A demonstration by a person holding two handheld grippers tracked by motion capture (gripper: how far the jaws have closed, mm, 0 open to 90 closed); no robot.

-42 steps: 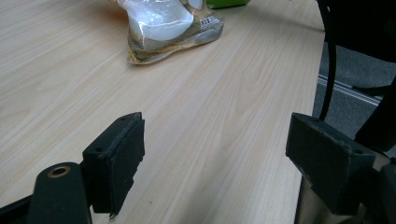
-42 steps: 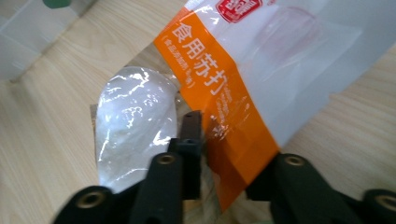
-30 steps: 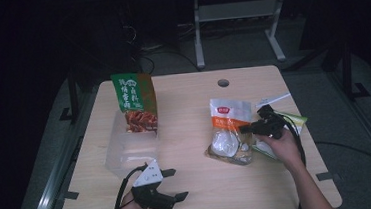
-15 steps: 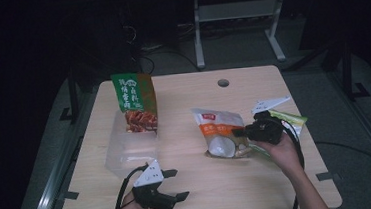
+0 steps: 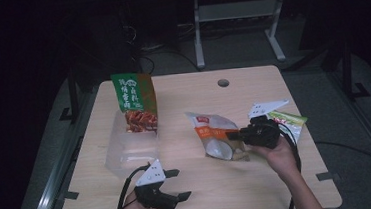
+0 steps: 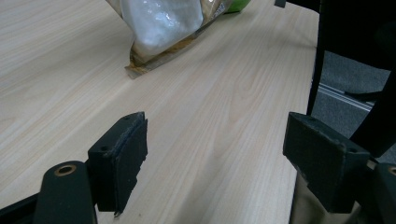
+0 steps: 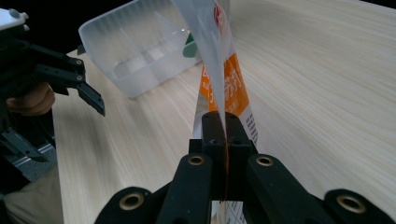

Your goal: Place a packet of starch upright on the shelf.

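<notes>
An orange-and-white snack bag (image 5: 213, 136) hangs tilted over the middle of the table, its lower end near the wood. My right gripper (image 5: 232, 137) is shut on the bag's right edge; in the right gripper view the jaws (image 7: 223, 125) pinch the thin bag (image 7: 229, 88) seam between them. A green snack bag (image 5: 134, 102) stands upright in the far end of a clear plastic tub (image 5: 127, 151). My left gripper (image 5: 181, 184) rests at the table's near left edge, open with nothing between its pads (image 6: 122, 154). The held bag's (image 6: 159, 23) pale underside lies farther off in the left gripper view.
A green-and-white packet (image 5: 289, 121) lies right of my right hand near the table's right edge. The clear tub (image 7: 140, 51) and the left gripper (image 7: 86, 79) appear beyond the bag in the right gripper view. A cable hole (image 5: 223, 83) sits at the far edge.
My right gripper has moved left and risen a little, carrying the orange-and-white bag toward the table's middle. The left gripper has stayed put.
</notes>
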